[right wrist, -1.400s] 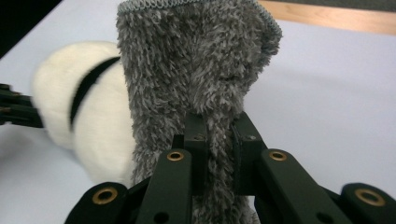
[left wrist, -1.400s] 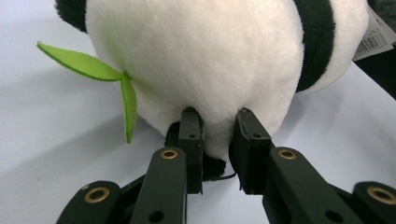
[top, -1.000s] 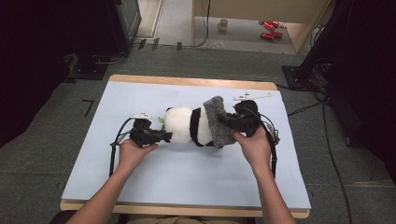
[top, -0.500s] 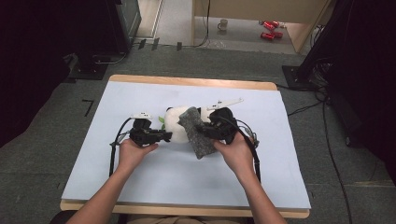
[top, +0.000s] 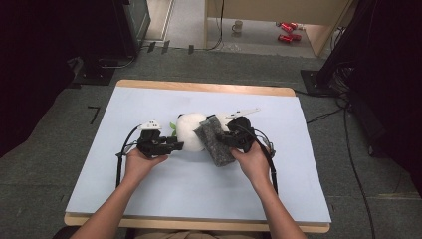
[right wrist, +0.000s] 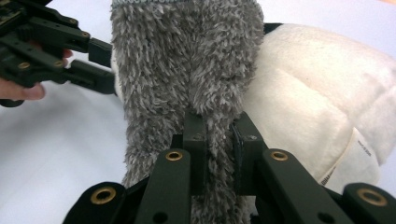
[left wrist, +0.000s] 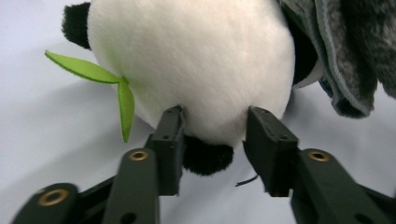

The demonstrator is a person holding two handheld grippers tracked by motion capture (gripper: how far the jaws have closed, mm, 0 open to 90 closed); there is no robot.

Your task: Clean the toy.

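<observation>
Panda plush (top: 190,130) between opening left tongs (top: 175,145); cloth (top: 215,143) pinched by right tongs (top: 225,140).

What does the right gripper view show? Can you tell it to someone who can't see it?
The right claw is pinched shut on a fuzzy grey cloth draped over a white plush panda. At the upper left, the left claw reaches toward the panda, above a pale blue table cover.
</observation>
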